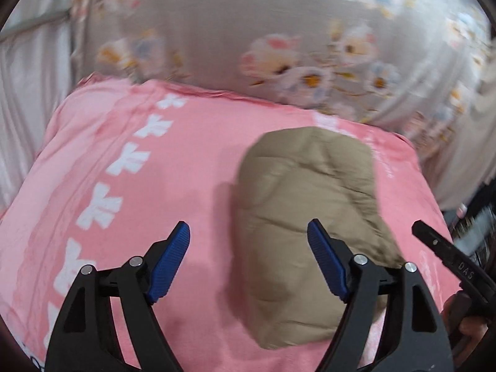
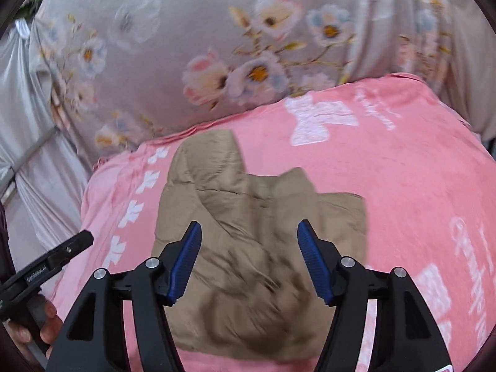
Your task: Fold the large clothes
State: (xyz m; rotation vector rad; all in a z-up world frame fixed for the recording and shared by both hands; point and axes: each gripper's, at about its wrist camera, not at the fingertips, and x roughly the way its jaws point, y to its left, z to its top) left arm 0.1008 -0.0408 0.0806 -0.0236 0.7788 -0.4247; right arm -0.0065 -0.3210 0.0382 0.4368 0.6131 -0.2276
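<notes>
A tan, puffy quilted garment (image 1: 307,226) lies bunched into a rumpled, roughly folded bundle on a pink fleece blanket with white bow prints (image 1: 130,161), spread over a grey floral bedsheet (image 1: 217,31). The right wrist view shows its creased near part and a flap sticking out on the far side; the left shows a smoother side. The left claw (image 1: 248,260) and the right claw (image 2: 249,260) both hover above it, gaping wide, holding nothing.
</notes>
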